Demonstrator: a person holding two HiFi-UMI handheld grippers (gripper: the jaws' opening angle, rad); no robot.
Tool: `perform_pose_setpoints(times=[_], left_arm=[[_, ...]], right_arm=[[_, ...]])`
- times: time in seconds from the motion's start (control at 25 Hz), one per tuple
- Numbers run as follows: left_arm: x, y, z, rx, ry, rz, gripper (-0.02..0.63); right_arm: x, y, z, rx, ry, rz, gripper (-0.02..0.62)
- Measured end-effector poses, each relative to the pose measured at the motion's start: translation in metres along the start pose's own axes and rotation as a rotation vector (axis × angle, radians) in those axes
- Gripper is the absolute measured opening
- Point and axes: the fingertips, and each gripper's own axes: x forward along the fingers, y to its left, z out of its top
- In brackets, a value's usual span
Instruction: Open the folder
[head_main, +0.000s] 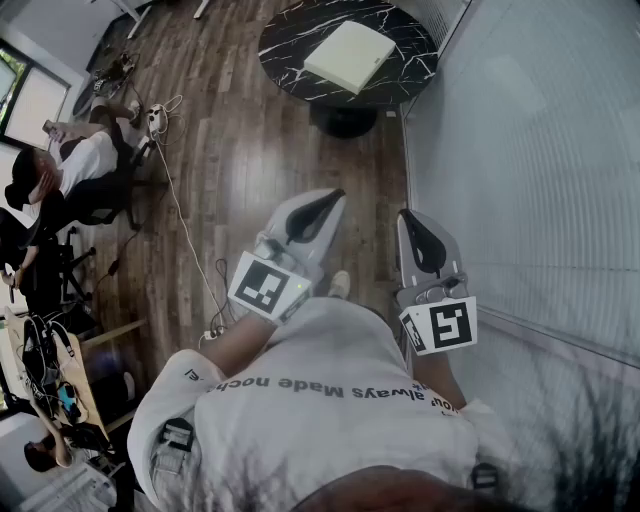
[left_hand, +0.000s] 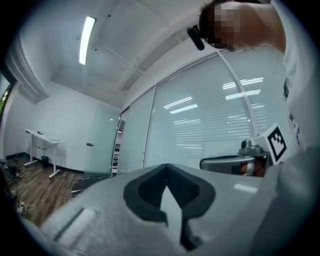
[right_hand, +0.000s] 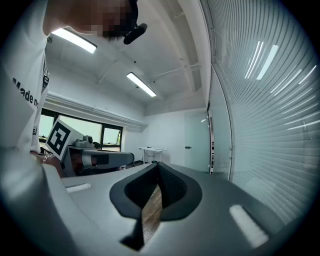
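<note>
Found the left gripper (head_main: 330, 202) closed tip to tip with nothing between, and the right gripper (head_main: 412, 222) likewise shut and empty. Both are carried level at chest height, judged a transit posture only. Located the folder (head_main: 350, 55), presumably the pale flat square, lying shut on the round dark table (head_main: 290, 40), well apart from both. Approach not begun; will need jaws parted before taking the cover.

Far off, cropped and covered

The white folder (head_main: 349, 56) lies small on the round marble table (head_main: 290, 45), too far to tell its cover from its opening edge. The table's far rim is cut by the picture's top edge. The hands holding the left gripper (head_main: 338, 196) and right gripper (head_main: 408, 214) are hidden beneath them. A seated person (head_main: 80, 165) is cropped at the left edge
</note>
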Motion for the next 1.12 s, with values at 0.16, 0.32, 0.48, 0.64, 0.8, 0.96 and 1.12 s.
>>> perform_pose_setpoints(times=[0.16,0.32,0.48,0.64,0.8,0.96,1.12], left_arm=[[0.017,-0.006,-0.002,0.005,0.016,0.007,0.003],[0.031,-0.009,-0.008,0.000,0.017,0.023,0.003],[0.041,-0.005,-0.008,0.007,0.022,0.035,0.003],[0.050,0.009,-0.011,-0.005,0.017,0.049,0.003],[0.058,0.032,-0.012,-0.012,0.009,0.060,0.003],[0.064,0.066,-0.012,-0.007,0.010,0.062,0.003],[0.073,0.113,-0.001,-0.021,-0.014,0.072,0.003]], right_arm=[[-0.005,-0.020,0.007,0.013,-0.036,-0.003,0.003],[-0.003,-0.037,0.001,0.006,-0.023,0.011,0.003],[0.003,-0.047,0.000,0.019,-0.021,0.028,0.003],[0.020,-0.054,-0.003,0.027,-0.016,0.044,0.002],[0.044,-0.057,-0.006,0.028,-0.009,0.052,0.002],[0.079,-0.057,-0.003,0.020,-0.001,0.059,0.002],[0.129,-0.055,0.004,0.003,0.013,0.069,0.002]])
